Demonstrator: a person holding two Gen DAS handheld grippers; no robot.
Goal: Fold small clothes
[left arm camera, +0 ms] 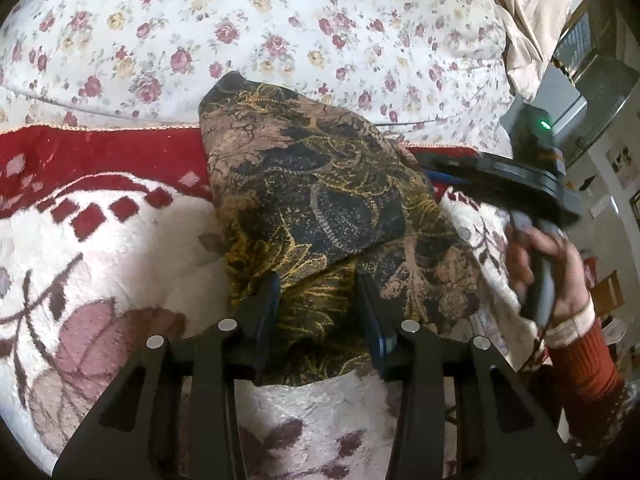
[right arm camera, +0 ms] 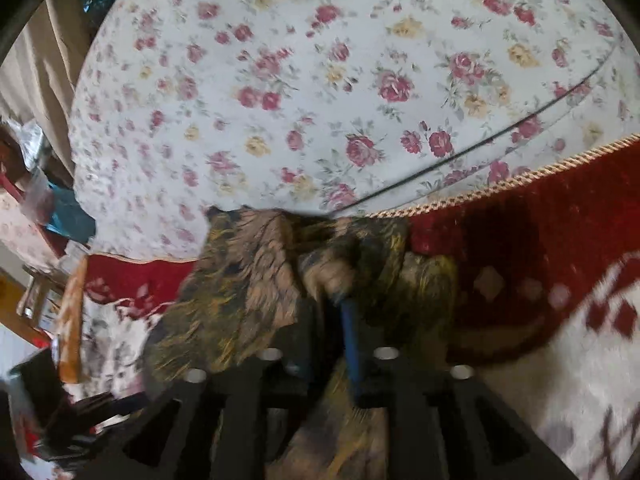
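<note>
The left gripper [left arm camera: 318, 300] points down at a slant, its two black fingers with blue pads standing partly apart. The patterned garment [left arm camera: 316, 208] lies between them, its near edge running under and past both pads; whether the pads press on the cloth I cannot tell.

The garment (dark, with gold and dusty-pink scrollwork) lies folded into a long lump on the red-and-white blanket [left arm camera: 100, 224], its far end reaching onto the floral sheet [left arm camera: 240, 32] beyond the blanket's braided edge.

To the right of the garment, the person's right hand [left arm camera: 544, 264] wraps a grey handle, knuckles toward the cloth, with a rust-red sleeve [left arm camera: 584, 364] and pale cuff at the wrist. The right gripper it carries reaches in over the garment's right side, tilted downward.

In the right wrist view the right gripper [right arm camera: 332, 320] is blurred. Its jaws stand partly apart with bunched cloth of the garment [right arm camera: 248, 280] heaped between and over the fingers (one blue pad shows through), but the blur hides whether the pads hold it.
</note>
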